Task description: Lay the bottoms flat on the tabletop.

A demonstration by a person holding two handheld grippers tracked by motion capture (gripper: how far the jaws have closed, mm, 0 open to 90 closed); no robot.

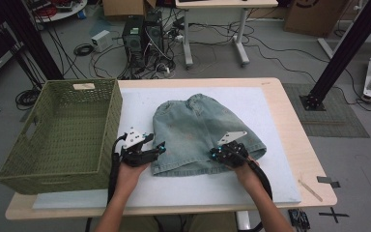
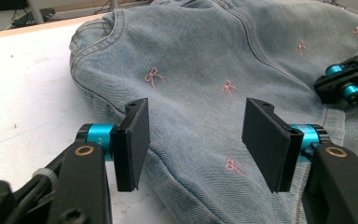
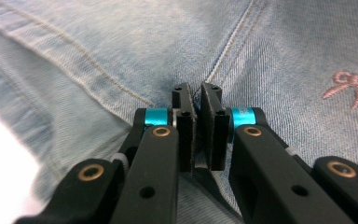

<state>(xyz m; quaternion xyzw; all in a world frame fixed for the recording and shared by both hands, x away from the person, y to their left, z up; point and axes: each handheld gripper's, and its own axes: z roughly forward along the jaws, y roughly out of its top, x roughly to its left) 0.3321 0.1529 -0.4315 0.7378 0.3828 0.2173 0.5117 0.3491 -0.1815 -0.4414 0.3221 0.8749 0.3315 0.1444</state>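
Denim shorts (image 1: 203, 133) lie flat mid-counter (image 1: 290, 145) on the white mat, waistband far, hem edge toward the person, long axis running across left to right. Right tool (image 1: 217, 153) sits on the hem's right half, jaws pinched together on a fold of denim (image 3: 196, 100). Left tool (image 2: 193, 140) hovers at the hem's left corner, jaws apart, fabric straight ahead and not yet touched. Green basket (image 1: 63, 130) stands just left of the shorts, so the left hand is nearer it. Likely next: left closes on its corner.
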